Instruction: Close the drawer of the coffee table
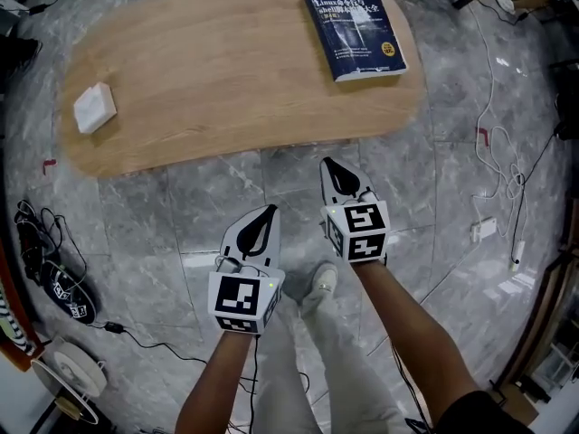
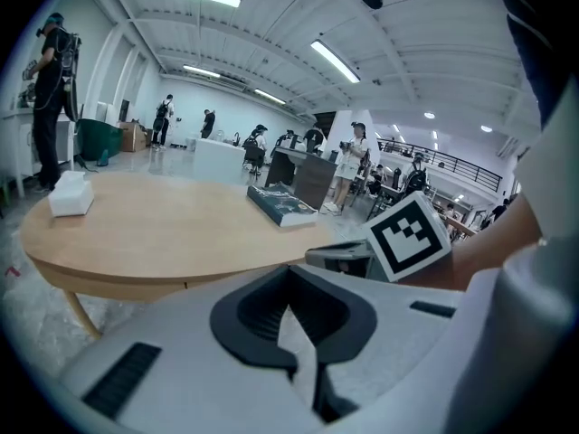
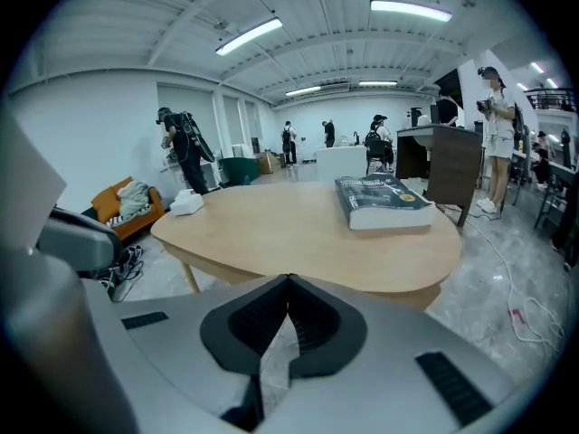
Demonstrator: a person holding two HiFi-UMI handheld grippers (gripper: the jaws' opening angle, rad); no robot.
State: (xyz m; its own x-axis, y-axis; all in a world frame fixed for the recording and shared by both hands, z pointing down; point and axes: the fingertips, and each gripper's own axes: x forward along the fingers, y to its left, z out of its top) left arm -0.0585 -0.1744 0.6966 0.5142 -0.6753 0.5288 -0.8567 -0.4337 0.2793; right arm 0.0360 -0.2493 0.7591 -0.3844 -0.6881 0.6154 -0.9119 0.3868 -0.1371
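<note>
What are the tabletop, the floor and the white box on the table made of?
The tabletop looks like light wood or veneer with a matte finish: it shows faint grain and an even tan tone. The floor looks like polished grey marble-look tile, with veining, grout lines and light glare. The white box is plain and matte, perhaps card or plastic, but too small to tell.

Book [image 1: 355, 31] on the surface [image 1: 226, 70] ahead of my right gripper [image 1: 327, 165]: cover reads "Linux", "shell"; the rest is too small.
</note>
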